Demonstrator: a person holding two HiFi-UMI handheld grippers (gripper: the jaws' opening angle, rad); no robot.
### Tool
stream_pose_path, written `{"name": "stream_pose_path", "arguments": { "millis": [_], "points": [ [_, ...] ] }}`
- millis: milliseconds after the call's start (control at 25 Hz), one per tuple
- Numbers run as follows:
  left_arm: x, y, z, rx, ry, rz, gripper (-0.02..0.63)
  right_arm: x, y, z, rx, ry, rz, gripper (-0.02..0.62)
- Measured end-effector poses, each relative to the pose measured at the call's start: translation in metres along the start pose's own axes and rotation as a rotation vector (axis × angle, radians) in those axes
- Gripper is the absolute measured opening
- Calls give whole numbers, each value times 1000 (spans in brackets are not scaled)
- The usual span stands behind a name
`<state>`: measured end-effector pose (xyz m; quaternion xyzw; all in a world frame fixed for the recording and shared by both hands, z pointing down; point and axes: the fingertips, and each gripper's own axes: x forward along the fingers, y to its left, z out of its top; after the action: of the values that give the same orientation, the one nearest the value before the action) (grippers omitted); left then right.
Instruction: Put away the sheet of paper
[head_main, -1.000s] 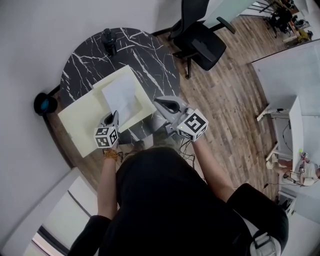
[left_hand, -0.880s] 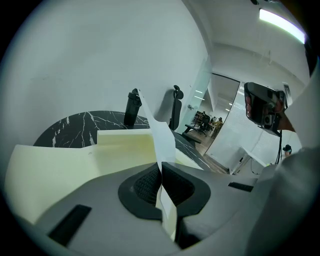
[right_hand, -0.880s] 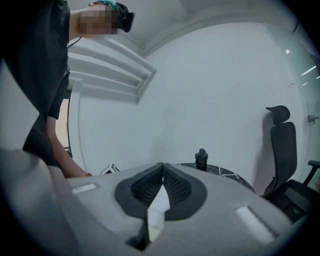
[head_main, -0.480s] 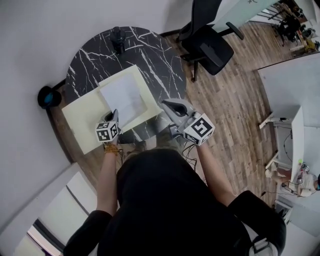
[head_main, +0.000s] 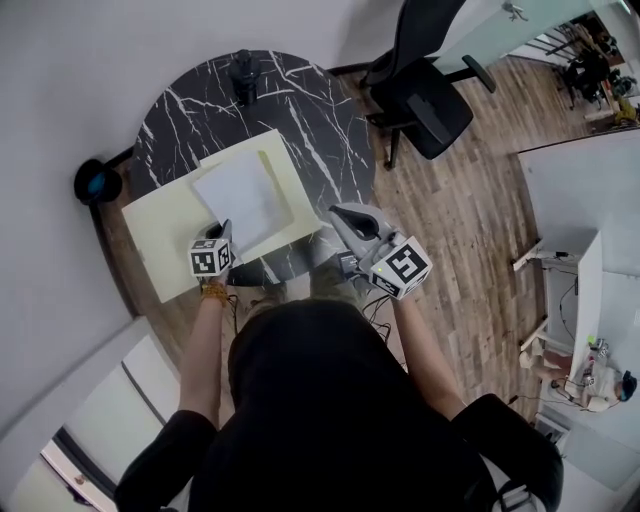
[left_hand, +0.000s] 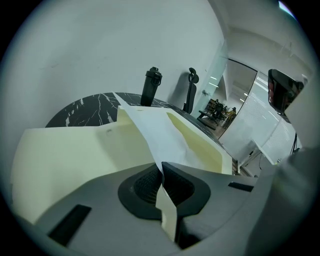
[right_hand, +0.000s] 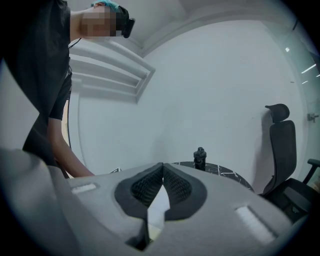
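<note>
A white sheet of paper (head_main: 240, 195) lies on an open pale yellow folder (head_main: 165, 235) on the round black marble table (head_main: 300, 110). My left gripper (head_main: 222, 228) is at the sheet's near edge. In the left gripper view the left gripper (left_hand: 162, 172) is shut on the paper (left_hand: 160, 135), which curves up and away over the folder (left_hand: 65, 155). My right gripper (head_main: 338, 212) hovers beyond the table's right front edge. Seen in its own view, the right gripper (right_hand: 161, 167) has its pads together with nothing between them.
A black bottle (head_main: 244, 68) stands at the table's far edge, also in the left gripper view (left_hand: 151, 87). A black office chair (head_main: 425, 90) is on the wood floor to the right. A dark round object (head_main: 97, 183) sits on the floor left of the table.
My left gripper has sunk a little toward the folder, still holding the paper's near edge. The right gripper has stayed where it was.
</note>
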<state>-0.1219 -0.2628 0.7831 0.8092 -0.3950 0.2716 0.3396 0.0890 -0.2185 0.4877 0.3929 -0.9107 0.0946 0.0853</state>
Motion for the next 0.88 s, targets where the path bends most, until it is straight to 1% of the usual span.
{"name": "stream_pose_path", "arguments": {
  "millis": [200, 400, 880],
  "points": [
    [9, 3, -3, 30, 42, -5, 12, -9, -4, -7, 21, 11, -18, -2],
    [17, 4, 1, 44, 66, -15, 12, -9, -7, -8, 31, 12, -24, -2],
    [33, 1, 3, 33, 76, -37, 12, -7, -4, -8, 22, 15, -22, -2]
  ]
}}
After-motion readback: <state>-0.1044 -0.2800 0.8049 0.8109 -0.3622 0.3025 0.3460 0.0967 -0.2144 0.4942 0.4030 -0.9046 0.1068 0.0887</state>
